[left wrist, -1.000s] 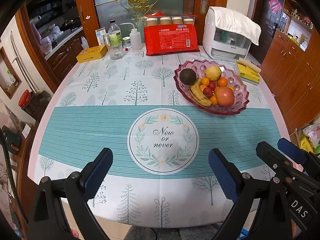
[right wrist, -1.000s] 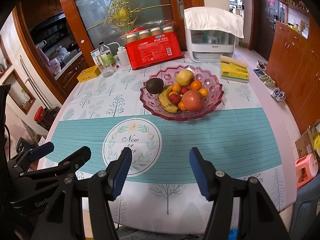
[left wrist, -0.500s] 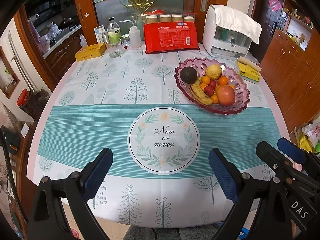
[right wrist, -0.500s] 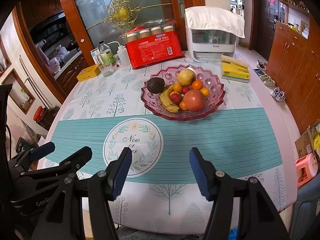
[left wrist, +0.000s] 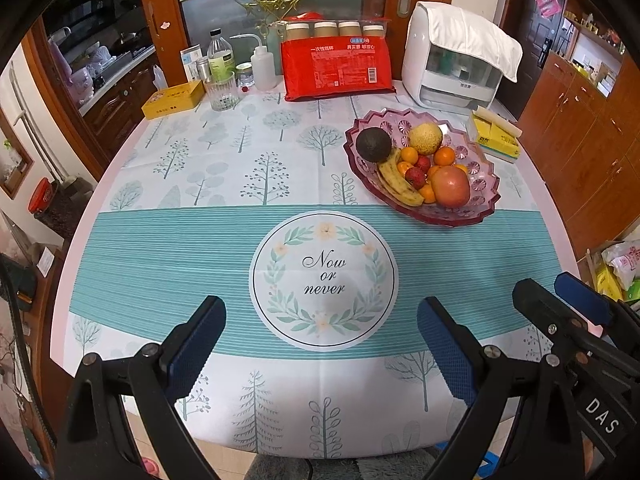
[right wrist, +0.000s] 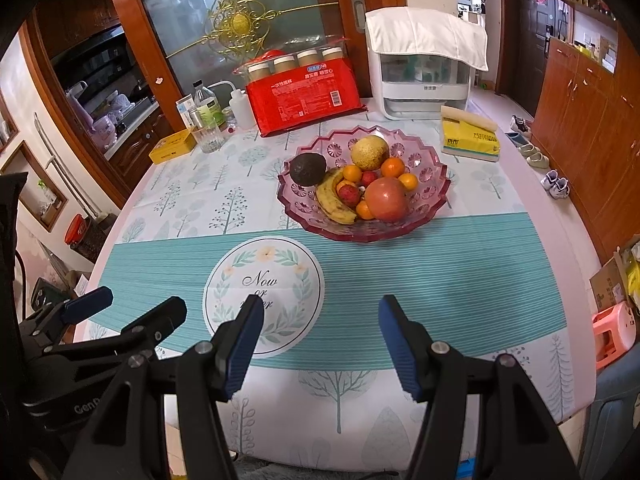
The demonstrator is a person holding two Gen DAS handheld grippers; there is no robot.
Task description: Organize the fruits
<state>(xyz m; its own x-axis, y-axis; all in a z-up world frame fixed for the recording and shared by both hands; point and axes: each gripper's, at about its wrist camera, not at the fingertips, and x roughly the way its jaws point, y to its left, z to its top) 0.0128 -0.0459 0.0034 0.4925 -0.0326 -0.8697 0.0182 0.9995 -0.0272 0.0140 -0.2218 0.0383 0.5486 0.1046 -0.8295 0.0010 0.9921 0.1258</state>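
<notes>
A pink glass fruit bowl (left wrist: 482,178) (right wrist: 434,184) stands right of the table's middle. In it lie a dark avocado (left wrist: 373,145) (right wrist: 307,168), a banana (left wrist: 398,184) (right wrist: 334,202), a red apple (left wrist: 450,186) (right wrist: 386,199), a yellow pear (left wrist: 425,138) (right wrist: 370,153), several small oranges and red lychees. My left gripper (left wrist: 320,330) hangs open over the near table edge, nothing between its blue pads. My right gripper (right wrist: 320,328) is also open and empty, well short of the bowl. Each gripper shows at the other view's edge.
At the table's far side stand a red pack of paper cups (left wrist: 336,66), a white appliance (left wrist: 456,60), a yellow tissue pack (left wrist: 496,138), a glass (left wrist: 222,92), bottles and a yellow tin (left wrist: 172,100). Wooden cabinets line the right wall. A pink stool (right wrist: 614,330) stands by the table.
</notes>
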